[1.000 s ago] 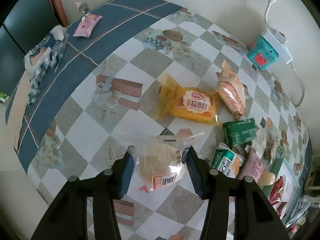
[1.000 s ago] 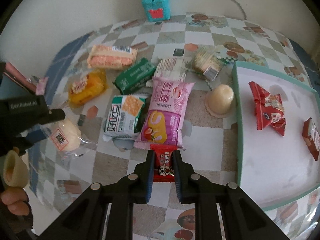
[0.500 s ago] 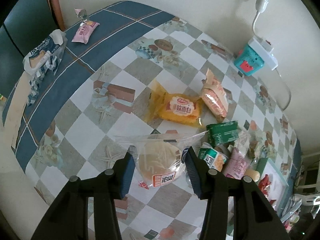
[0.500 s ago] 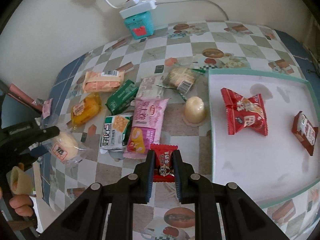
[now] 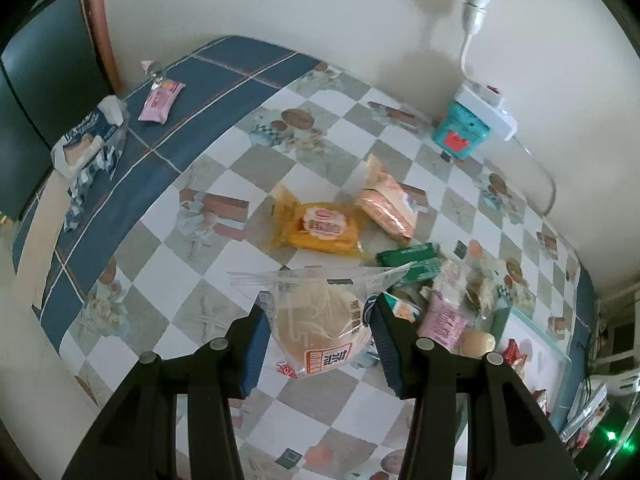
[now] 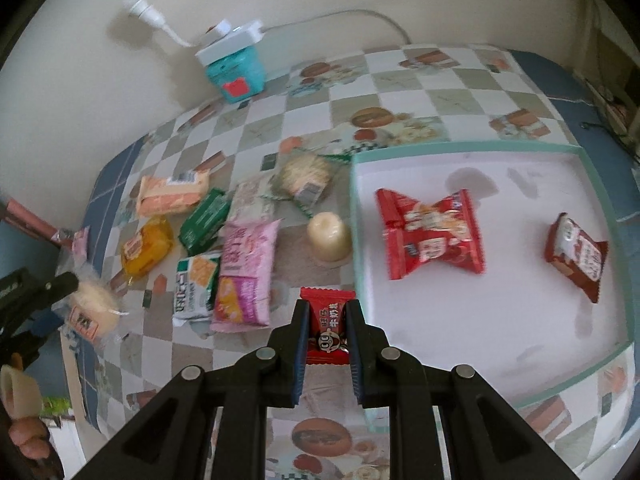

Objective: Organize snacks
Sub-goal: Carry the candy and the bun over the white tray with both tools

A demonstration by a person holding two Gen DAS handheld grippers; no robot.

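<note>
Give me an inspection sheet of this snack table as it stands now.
Surface: checked tablecloth, blue border.
Job's things: white tray holds two red packets; loose snack pile and jelly cup beside it.
Clutter: teal box; opened wrapper.
Grippers: left gripper shut on bun packet; right gripper shut on red candy.
Cables: power strip, white cord.
Surroundings: wall.
</note>
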